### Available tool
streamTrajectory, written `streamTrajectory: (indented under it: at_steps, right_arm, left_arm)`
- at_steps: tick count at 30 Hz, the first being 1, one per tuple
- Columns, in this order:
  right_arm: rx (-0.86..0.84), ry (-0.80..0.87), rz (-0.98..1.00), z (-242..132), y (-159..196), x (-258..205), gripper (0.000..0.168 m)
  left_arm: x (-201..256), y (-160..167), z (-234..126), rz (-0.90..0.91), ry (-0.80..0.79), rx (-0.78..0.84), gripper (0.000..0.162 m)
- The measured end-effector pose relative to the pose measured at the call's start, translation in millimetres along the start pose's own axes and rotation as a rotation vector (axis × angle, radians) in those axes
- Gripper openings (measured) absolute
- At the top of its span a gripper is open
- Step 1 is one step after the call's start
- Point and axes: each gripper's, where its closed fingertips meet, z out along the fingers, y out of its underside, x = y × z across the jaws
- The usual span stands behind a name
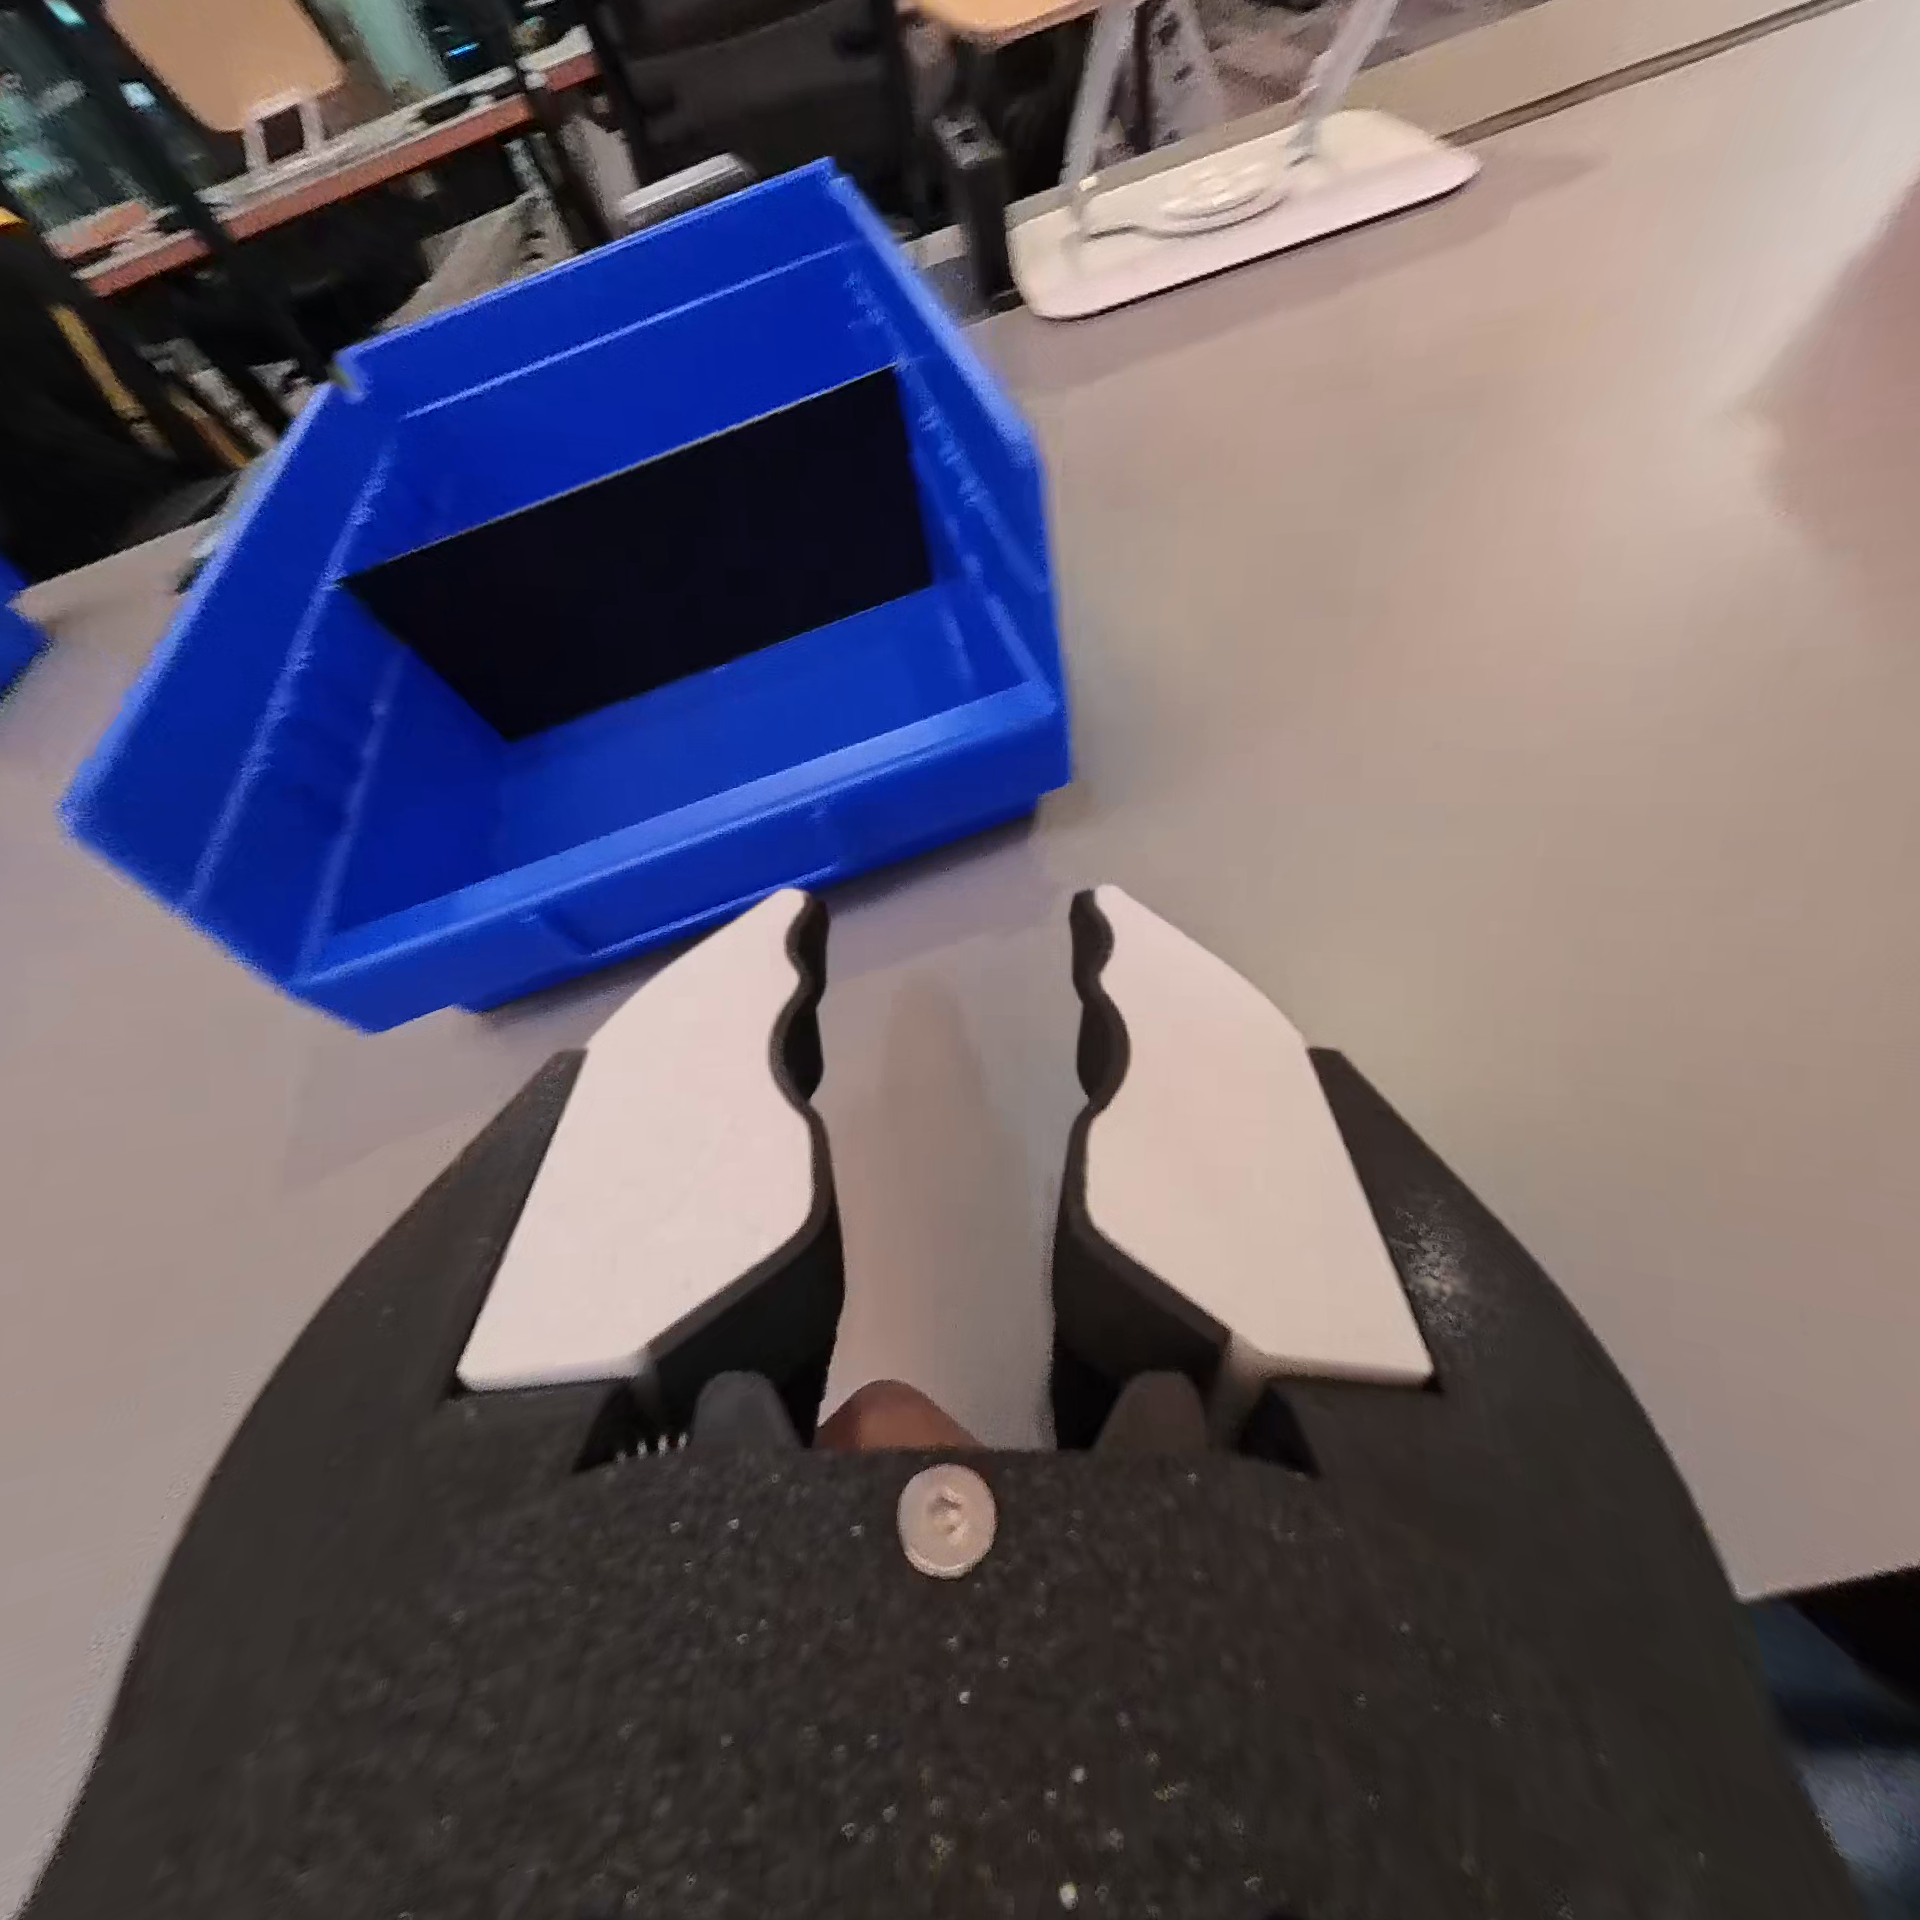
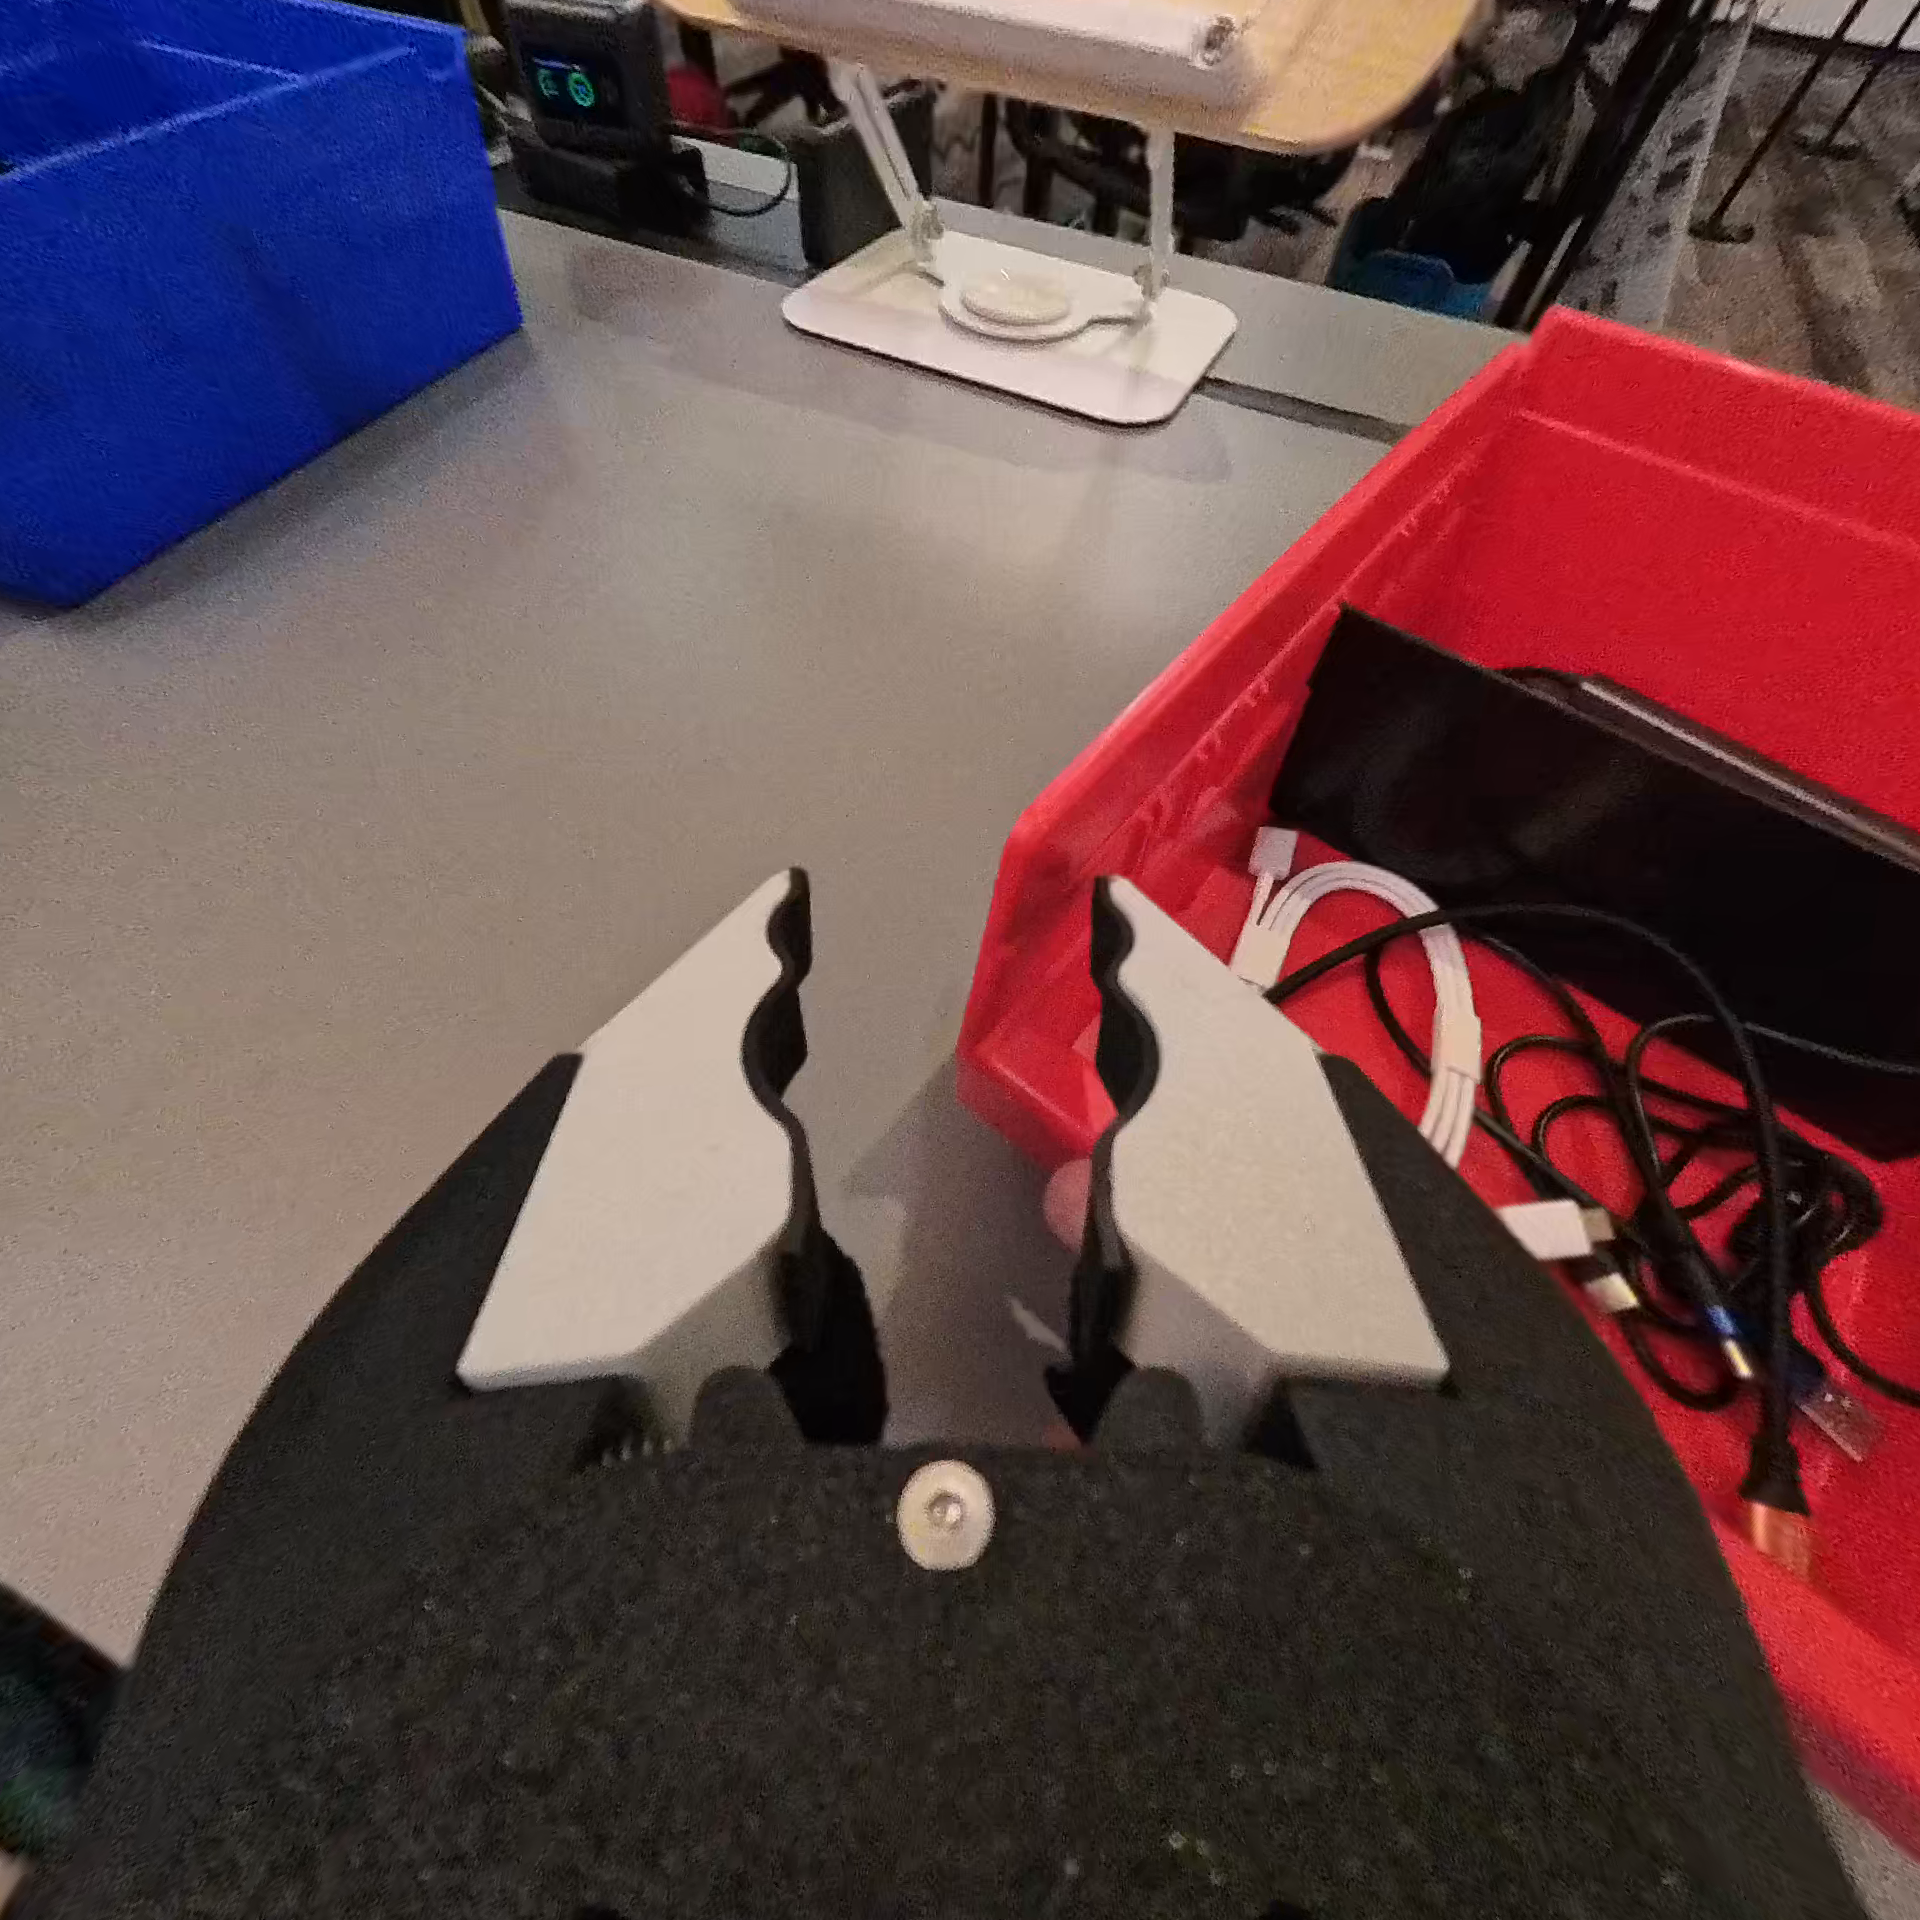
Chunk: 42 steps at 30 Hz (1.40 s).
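Left gripper [image 1: 948, 914] parted near blue bin [image 1: 582, 665], right gripper [image 2: 951, 894] (empty) beside red bin [image 2: 1558, 499]

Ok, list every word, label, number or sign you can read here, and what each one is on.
No text is legible in either view.
Dark device beyond the table: green glowing marks on its screen, too blurred to read.
Blue bin: raised marks along its right wall, too blurred.
Red bin: raised marks on its left wall, too blurred.

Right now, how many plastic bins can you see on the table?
2 for certain: a blue bin ahead of the left gripper, a red bin beside the right gripper. A blue sliver at the left edge may be another.
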Motion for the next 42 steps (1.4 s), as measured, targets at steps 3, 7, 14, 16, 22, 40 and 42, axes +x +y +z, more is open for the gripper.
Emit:
streamTrajectory:
  at_steps: [3,7,14,16,22,40,42]
  right_arm:
    - [0.056,0.018,-0.032,-17.2,-12.1,-17.1,0.053]
    - [0.146,0.184,0.086,-55.8,-10.9,15.4,0.047]
    - [0.259,0.575,0.3,-134.9,16.0,117.1,0.039]
    - [0.18,0.587,0.347,-124.2,40.2,130.3,0.04]
    - [0.132,0.619,0.405,-106.3,54.1,149.2,0.021]
    - [0.181,0.44,0.164,-5.1,-19.8,54.9,0.003]
    - [0.167,0.364,0.16,22.0,-27.3,24.0,0.003]
  left_arm:
    - [42.5,-21.1,1.2,0.01,0.133,0.078,0.047]
    - [131.3,-42.1,2.0,0.025,0.369,0.08,0.041]
    - [288.3,-106.4,36.2,0.098,0.657,0.06,0.043]
    - [323.5,-123.2,53.4,0.048,0.711,0.01,0.046]
    - [359.9,-133.5,108.4,-0.028,0.629,-0.046,0.024]
    - [198.4,-121.8,99.2,-0.08,0.239,0.015,0.005]
    - [161.4,-108.7,95.4,-0.105,0.175,-0.014,0.005]
